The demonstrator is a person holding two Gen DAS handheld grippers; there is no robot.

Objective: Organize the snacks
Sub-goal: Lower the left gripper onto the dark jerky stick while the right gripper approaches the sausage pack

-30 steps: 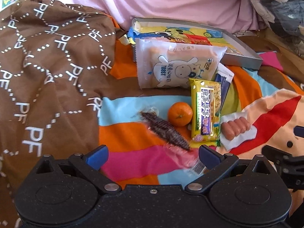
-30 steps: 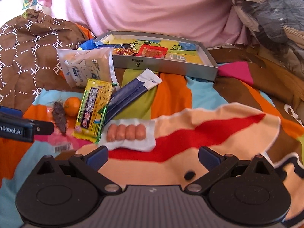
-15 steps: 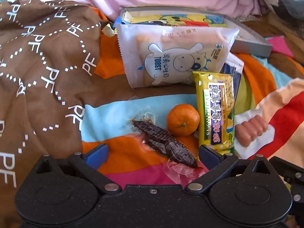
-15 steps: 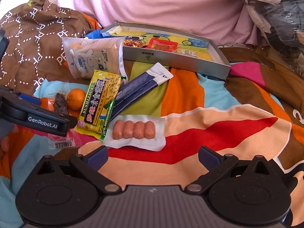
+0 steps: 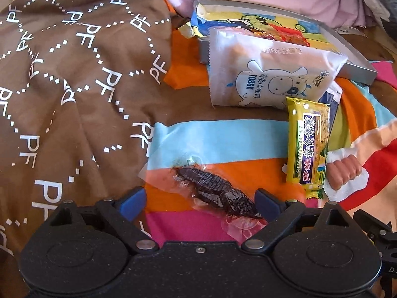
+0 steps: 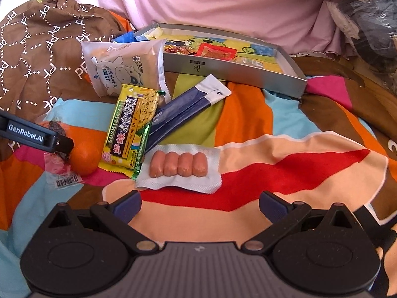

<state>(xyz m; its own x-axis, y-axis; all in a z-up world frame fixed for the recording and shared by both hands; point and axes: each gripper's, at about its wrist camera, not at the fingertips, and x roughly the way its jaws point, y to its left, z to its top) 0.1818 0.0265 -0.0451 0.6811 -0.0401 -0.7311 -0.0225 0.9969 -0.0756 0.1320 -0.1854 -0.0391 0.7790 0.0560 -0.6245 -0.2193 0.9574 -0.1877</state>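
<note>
Straddling the dark snack packet [image 5: 218, 193], left gripper [image 5: 201, 200] fingers spread wide.

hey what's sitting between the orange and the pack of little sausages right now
The yellow biscuit packet lies between the orange and the sausage pack; the right wrist view shows it.

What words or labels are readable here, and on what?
"PF": repeated on the brown cloth.
"Toast": white bread bag; its other print is too small.
"SUSHIZICAI": yellow packet.
"GenRobot.AI": left hand-held gripper.
Barcode digits on the clear wrapper: unreadable.
</note>
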